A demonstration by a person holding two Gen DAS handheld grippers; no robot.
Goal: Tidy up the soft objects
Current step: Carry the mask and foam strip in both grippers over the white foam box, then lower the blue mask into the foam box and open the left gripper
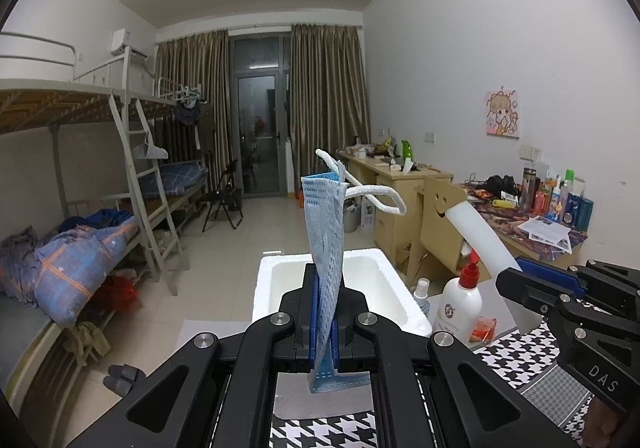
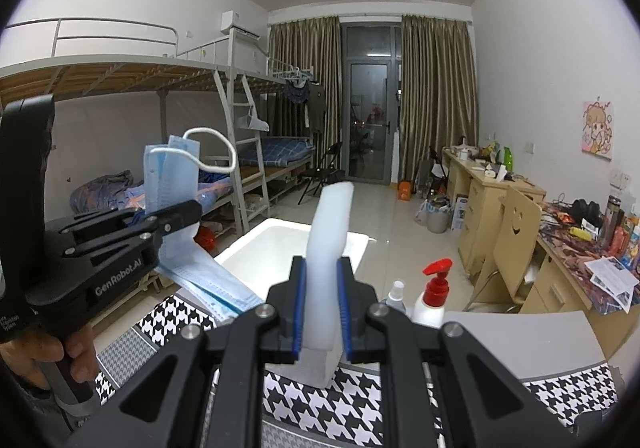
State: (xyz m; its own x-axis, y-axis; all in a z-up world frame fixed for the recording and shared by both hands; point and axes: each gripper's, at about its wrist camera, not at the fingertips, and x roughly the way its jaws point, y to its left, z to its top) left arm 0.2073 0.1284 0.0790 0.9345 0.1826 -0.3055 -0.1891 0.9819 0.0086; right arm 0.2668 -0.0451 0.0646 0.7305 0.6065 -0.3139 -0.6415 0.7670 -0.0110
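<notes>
Now both grippers are raised side by side, aimed slightly downward toward a white foam box just beyond them. At left, the left gripper is clamped tight on a blue face mask that stands upright, ear loops curling at its top. To its right, the right gripper pinches a white foam strip, also upright. A hand grips the left tool's handle.

Pale blue mask (white loops), white foam strip, black-and-white houndstooth cloth
</notes>
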